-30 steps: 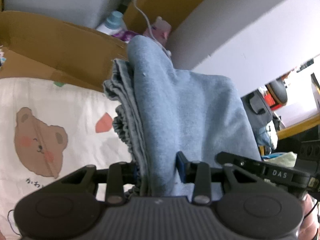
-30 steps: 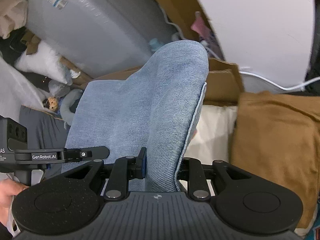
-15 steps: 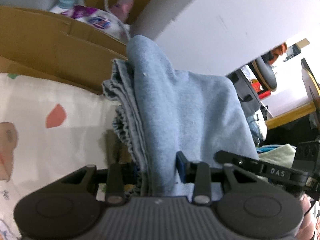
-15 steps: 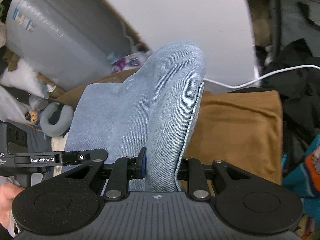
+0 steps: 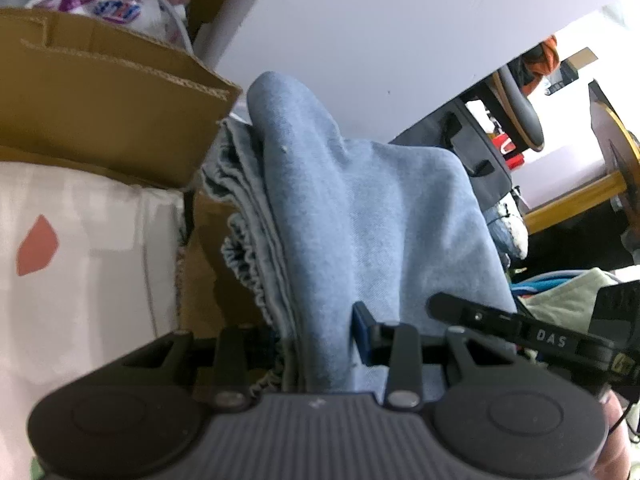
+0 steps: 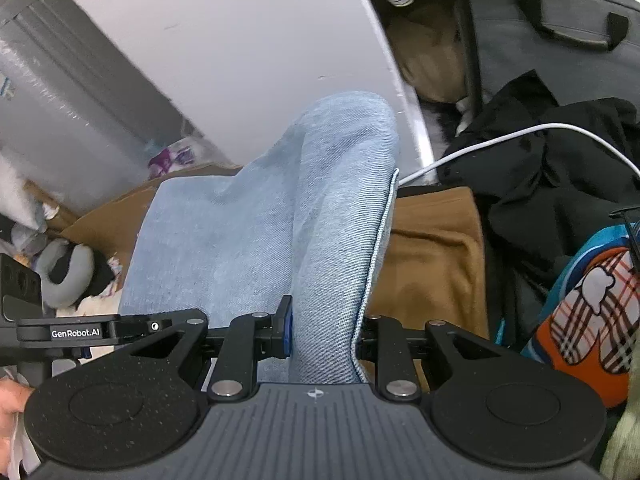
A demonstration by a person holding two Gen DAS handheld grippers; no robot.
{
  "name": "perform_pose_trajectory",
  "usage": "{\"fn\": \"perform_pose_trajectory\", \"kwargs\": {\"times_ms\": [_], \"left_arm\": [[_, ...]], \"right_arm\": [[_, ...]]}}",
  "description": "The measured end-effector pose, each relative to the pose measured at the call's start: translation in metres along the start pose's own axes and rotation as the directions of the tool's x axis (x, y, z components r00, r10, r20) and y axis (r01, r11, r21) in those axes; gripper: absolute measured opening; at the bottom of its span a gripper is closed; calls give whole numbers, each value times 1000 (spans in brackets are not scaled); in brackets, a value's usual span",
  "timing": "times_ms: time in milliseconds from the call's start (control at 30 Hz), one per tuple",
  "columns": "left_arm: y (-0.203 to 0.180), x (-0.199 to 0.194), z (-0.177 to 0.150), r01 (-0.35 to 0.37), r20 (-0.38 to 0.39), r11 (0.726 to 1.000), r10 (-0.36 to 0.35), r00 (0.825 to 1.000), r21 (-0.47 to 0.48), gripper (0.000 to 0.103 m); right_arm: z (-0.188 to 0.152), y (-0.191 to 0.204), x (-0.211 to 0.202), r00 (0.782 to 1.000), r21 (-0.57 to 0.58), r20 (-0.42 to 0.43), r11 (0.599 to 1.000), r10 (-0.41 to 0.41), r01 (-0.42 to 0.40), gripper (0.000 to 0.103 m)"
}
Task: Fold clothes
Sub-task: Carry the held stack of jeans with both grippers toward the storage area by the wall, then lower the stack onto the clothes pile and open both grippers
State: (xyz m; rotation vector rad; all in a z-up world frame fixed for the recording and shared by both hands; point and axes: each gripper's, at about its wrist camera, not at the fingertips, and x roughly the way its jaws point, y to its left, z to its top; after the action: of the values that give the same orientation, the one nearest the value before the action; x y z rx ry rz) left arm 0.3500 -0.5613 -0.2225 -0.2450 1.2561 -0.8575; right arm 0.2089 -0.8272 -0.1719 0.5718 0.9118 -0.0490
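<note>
While both ends of it hung off the surface, the one blue denim garment (image 5: 360,208) was held in the air, bunched in several layers between two hand-held grippers. Below it lay a white printed sheet (image 5: 80,248), and one folded brown garment (image 6: 432,256) sat just beyond the denim in the right wrist view, with one cardboard box (image 5: 100,92) and a dark pile of clothes (image 6: 552,184) further off. The left hand-held gripper (image 5: 320,340) was clamped on the gathered, elastic-edged end; the right hand-held gripper (image 6: 324,332) was clamped on the smooth fold with its stitched hem. By my judgement the garment was being carried already folded, perhaps toward the brown one, though whether another fold was due could not be told. To do it well, both grips should stay firm and level, the layers kept taut between them so no edge slips out, and the bundle lowered flat rather than dropped.
</note>
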Motion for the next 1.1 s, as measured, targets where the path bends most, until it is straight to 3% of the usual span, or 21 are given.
{"fn": "perform_pose_trajectory", "kwargs": {"times_ms": [500, 700, 900, 1100], "left_arm": [[39, 58, -15, 57, -24, 998, -57, 998, -1, 38], [43, 63, -11, 58, -49, 998, -58, 997, -3, 41], [25, 46, -2, -47, -130, 994, 59, 990, 97, 45], [6, 27, 11, -158, -129, 965, 187, 974, 209, 37]], "right_arm": [[-15, -37, 64, 1000, -8, 0, 1000, -27, 27, 23], [-23, -50, 77, 998, 8, 2, 998, -63, 63, 23], [-28, -52, 75, 997, 14, 4, 997, -77, 77, 24], [-32, -52, 71, 997, 17, 7, 997, -80, 80, 29]]}}
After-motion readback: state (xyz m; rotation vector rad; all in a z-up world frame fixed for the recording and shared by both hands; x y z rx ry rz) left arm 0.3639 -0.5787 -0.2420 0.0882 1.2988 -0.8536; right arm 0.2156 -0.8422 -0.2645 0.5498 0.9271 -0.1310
